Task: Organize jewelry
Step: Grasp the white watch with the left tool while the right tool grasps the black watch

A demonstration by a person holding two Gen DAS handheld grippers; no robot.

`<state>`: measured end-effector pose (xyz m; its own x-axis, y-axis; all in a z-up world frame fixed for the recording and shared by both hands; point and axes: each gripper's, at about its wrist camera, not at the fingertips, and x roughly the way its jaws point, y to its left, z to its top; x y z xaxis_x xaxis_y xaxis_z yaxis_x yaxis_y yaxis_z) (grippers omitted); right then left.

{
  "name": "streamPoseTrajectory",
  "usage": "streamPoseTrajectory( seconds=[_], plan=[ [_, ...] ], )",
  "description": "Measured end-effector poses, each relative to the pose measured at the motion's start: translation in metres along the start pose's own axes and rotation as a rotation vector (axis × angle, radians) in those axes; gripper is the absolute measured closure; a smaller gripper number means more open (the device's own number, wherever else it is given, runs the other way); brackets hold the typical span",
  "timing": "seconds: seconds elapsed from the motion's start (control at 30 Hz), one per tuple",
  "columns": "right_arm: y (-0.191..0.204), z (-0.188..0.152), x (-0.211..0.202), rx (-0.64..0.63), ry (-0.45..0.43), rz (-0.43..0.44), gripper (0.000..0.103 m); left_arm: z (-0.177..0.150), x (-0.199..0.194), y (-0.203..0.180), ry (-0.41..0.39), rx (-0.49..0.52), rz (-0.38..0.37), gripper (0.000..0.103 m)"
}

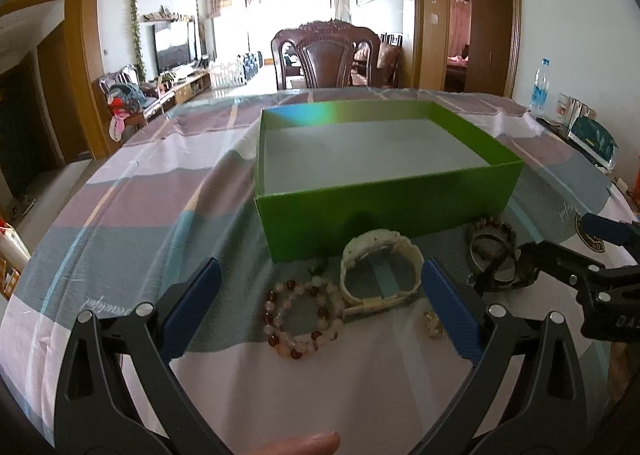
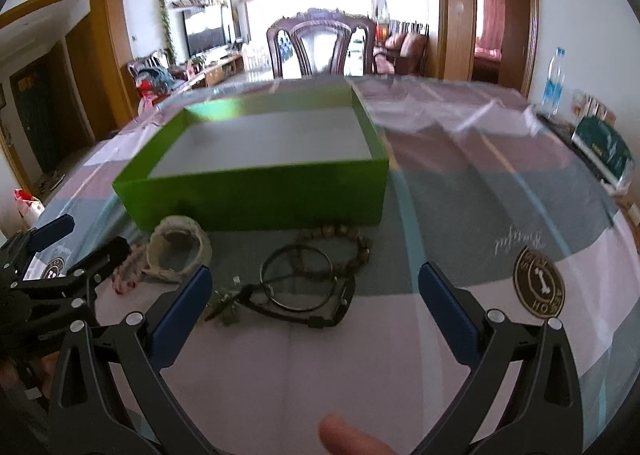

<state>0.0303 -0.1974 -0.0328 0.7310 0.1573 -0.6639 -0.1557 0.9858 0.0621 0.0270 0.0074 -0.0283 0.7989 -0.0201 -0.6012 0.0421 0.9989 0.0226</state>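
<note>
An open green box (image 1: 384, 211) with a white floor stands on the table; it also shows in the right wrist view (image 2: 256, 195). In front of it lie a cream watch (image 1: 380, 275), a pink-and-red bead bracelet (image 1: 304, 321), a small gold piece (image 1: 434, 325), a brown bead bracelet (image 2: 340, 247) and a black watch (image 2: 304, 291). My left gripper (image 1: 320, 307) is open, its blue pads astride the bead bracelet and cream watch. My right gripper (image 2: 316, 307) is open around the black watch.
A checked cloth (image 1: 120, 191) covers the table. A wooden chair (image 1: 326, 55) stands behind the far edge. A water bottle (image 1: 540, 87) and packages (image 1: 592, 139) sit at the far right. A round printed logo (image 2: 540, 289) marks the cloth on the right.
</note>
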Motion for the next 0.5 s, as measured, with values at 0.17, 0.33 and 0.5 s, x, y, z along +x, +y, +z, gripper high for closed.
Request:
streamPoseTrajectory(
  seconds=[0.17, 0.33, 0.5],
  plan=[
    [-0.001, -0.004, 0.003, 0.007, 0.041, -0.002, 0.002, 0.0, 0.008, 0.0, 0.036, 0.006, -0.006, 0.004],
    [0.006, 0.0, 0.016, -0.021, 0.135, -0.013, 0.018, 0.003, 0.015, 0.001, 0.096, 0.005, -0.022, 0.005],
    [0.005, 0.012, 0.023, -0.065, 0.312, 0.031, 0.045, 0.013, 0.017, 0.004, 0.196, 0.059, -0.08, 0.034]
  ],
)
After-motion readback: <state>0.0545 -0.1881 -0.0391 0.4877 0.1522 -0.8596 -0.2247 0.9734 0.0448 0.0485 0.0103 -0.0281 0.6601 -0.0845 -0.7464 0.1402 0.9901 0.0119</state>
